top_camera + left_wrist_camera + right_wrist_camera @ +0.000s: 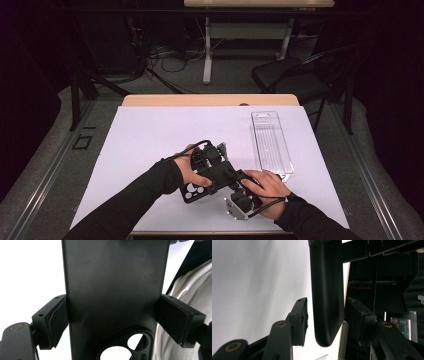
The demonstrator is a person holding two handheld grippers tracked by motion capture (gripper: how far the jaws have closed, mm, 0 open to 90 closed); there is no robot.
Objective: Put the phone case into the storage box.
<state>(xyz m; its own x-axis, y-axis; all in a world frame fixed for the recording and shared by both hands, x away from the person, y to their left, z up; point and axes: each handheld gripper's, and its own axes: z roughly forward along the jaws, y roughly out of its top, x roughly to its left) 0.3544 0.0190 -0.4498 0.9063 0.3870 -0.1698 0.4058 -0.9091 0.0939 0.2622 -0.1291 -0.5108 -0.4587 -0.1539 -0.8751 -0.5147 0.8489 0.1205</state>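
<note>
The phone case [112,290] is black, with a camera cutout at one end, and I hold it up over the near middle of the white mat [150,135]. My left gripper [112,320] is clamped across its width: in the left gripper view both pads press flat on its two long edges, and the cutout holes sit low between them. From above the case [197,190] shows only as a dark slab with pale round holes, tucked under my left hand [192,172], so the grip itself is hard to read there. My right gripper [325,317] has the case's rounded end [327,302] between its jaws, seen edge-on in the right gripper view; there is a gap on each side of the case, so the pads do not press on it. The high view puts my right hand [267,187] just beside the left, the two grippers close together. A clear plastic tray [270,142] lies on the mat farther off to the right.
</note>
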